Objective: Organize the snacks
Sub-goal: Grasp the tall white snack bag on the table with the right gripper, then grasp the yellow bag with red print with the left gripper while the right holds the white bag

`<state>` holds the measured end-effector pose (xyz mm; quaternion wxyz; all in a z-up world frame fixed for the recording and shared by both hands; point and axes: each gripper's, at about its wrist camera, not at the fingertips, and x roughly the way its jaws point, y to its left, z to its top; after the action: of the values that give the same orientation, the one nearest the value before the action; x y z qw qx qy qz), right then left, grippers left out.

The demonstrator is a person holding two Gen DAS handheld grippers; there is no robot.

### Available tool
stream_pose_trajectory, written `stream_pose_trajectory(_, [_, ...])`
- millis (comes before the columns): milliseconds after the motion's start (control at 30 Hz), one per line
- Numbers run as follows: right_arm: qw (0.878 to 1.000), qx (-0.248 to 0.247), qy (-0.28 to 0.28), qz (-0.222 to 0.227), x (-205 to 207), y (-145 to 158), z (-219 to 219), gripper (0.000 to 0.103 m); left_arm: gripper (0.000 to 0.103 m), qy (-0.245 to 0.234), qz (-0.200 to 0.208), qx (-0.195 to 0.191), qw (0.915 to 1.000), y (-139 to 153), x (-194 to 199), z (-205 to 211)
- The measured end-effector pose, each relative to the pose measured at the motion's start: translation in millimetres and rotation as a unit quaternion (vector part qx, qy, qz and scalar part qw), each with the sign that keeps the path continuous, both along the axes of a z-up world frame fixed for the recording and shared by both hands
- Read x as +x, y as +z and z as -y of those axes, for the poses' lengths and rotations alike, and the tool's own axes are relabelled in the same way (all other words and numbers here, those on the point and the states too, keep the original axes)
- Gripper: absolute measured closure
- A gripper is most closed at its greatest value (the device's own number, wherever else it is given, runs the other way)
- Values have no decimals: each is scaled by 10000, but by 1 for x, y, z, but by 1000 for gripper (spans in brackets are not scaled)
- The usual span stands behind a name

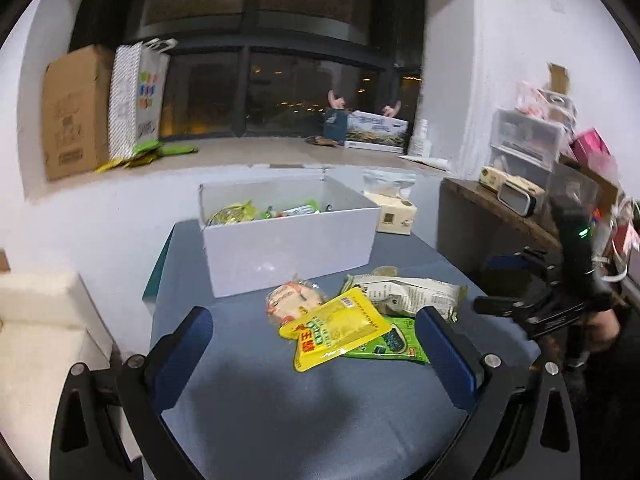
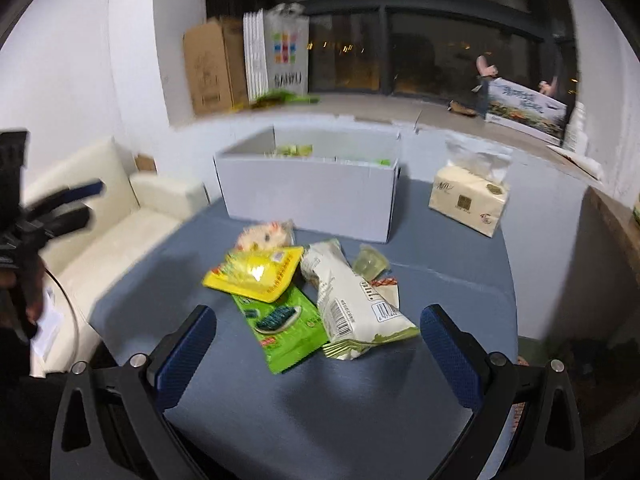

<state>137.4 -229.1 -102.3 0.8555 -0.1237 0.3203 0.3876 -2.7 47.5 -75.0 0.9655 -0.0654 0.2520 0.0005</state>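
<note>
While both grippers hang over the blue-grey table, a small heap of snacks lies in the middle of it, just in front of a white box. On top is a shiny yellow packet with red and green marks; its writing is too small to read. Under it lies a flat green packet with a picture of a dark round cookie. Beside them is a long white packet with green ends and a black barcode. A pink and white packet sits closest to the box, and a little clear cup rests by the white one. More green and yellow snacks are inside the box. The left gripper has its blue fingers wide apart, holding nothing. The right gripper is wide apart too, also holding nothing. A pale tissue pack stands to the right of the box.
</note>
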Motion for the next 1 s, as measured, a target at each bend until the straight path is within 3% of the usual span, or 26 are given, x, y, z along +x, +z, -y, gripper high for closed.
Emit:
stream_pose_trajectory(233, [9966, -788, 58, -227, 52, -35, -48, 0, 0, -193, -128, 99, 9997, -10, 5, 6])
stream_pose_trajectory(400, [9918, -1057, 124, -704, 87, -64, -68, 0, 0, -464, -312, 294, 9980, -23, 13, 21])
stream_pose_trajectory(467, [9908, -1046, 235, -831, 93, -72, -72, 18, 0, -596, -380, 356, 9969, -28, 16, 26])
stream_pose_trajectory(500, [9890, -1124, 254, -924, 95, -77, -74, 59, 0, -654, -436, 384, 9962, -32, 19, 28])
stream_pose_trajectory(533, [9866, -1146, 333, -1115, 97, -82, -75, 66, 0, -696, -485, 411, 9955, -35, 21, 30])
stream_pose_trajectory(600, [9855, -1052, 328, -1288, 98, -84, -73, 69, 0, -783, -563, 431, 9944, -40, 25, 32])
stream_pose_trajectory(833, [9936, -668, 148, -901, 82, -46, -44, 69, 0, -1426, -900, 896, 9816, -59, 70, 37])
stream_pose_trajectory(1000, [9974, -88, 36, -712, 62, -13, -15, 69, 0, -2223, -1225, 1390, 9572, -76, 118, 36])
